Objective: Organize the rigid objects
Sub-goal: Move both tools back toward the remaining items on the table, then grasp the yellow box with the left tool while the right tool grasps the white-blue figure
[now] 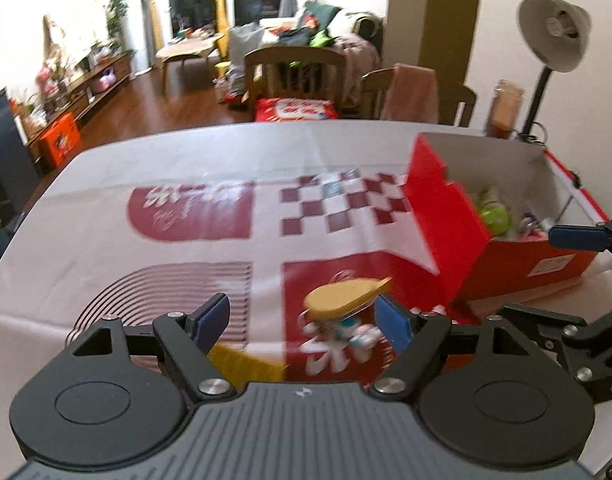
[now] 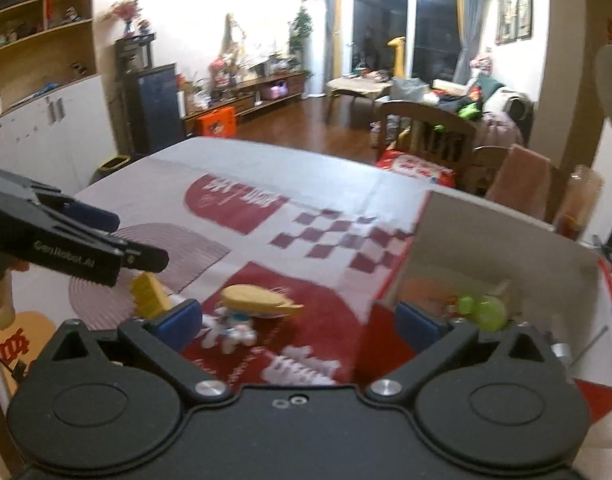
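Observation:
A small figurine with a wide yellow hat (image 1: 345, 300) stands on the patterned tablecloth, just ahead of my left gripper (image 1: 306, 322), nearer its right finger. The left gripper is open and empty. A yellow block (image 1: 242, 362) lies under its left finger. In the right wrist view the figurine (image 2: 250, 308) and the yellow block (image 2: 148, 294) sit ahead left of my open, empty right gripper (image 2: 302, 322). A red box (image 1: 517, 216) with white inside holds a green toy (image 2: 483, 312) and other small items.
A desk lamp (image 1: 553, 36) and a jar (image 1: 503, 108) stand behind the box at the table's far right. Wooden chairs (image 1: 294, 68) stand at the far edge. The left gripper's body (image 2: 66, 244) reaches in at the left of the right wrist view.

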Available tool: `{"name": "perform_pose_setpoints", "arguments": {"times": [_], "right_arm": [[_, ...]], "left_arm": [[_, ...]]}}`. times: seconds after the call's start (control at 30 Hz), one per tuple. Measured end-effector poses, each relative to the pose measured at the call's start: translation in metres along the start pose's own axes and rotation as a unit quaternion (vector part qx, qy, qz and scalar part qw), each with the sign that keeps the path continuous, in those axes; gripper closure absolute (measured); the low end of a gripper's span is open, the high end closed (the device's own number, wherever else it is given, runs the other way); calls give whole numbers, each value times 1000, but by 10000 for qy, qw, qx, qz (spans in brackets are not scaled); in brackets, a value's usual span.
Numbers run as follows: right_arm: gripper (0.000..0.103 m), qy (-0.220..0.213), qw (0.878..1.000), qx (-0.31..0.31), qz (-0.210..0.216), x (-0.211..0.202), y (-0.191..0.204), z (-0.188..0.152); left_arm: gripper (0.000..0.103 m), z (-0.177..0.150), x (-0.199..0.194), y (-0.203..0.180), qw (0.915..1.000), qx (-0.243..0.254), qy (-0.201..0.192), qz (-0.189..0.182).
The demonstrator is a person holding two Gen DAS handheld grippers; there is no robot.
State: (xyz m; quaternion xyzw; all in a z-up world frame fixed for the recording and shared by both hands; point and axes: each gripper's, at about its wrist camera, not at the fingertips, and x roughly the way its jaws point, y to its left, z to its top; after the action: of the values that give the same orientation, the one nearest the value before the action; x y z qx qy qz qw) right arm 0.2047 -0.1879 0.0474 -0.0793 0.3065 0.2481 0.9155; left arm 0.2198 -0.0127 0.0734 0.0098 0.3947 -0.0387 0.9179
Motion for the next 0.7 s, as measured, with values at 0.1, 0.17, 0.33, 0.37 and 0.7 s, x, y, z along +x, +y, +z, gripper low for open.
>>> {"name": "perform_pose_setpoints", "arguments": {"times": [0.1, 0.17, 0.33, 0.37, 0.7], "right_arm": [[0, 92, 9999, -99, 56, 10, 14, -4], [0, 160, 9997, -144, 108, 15, 20, -6], [0, 310, 9990, -265, 205, 25, 32, -9], [1, 347, 9986, -314, 233, 28, 35, -10], [7, 645, 9954, -635, 323, 61, 52, -24]], "left_arm": [[23, -10, 2, 15, 9999, -105, 72, 83], [23, -18, 4, 24, 9997, -99, 136, 176], [23, -31, 16, 37, 9992, -58, 324, 241], [23, -34, 19, 39, 9991, -62, 362, 232], [23, -42, 55, 47, 9949, -525, 796, 317]]}}
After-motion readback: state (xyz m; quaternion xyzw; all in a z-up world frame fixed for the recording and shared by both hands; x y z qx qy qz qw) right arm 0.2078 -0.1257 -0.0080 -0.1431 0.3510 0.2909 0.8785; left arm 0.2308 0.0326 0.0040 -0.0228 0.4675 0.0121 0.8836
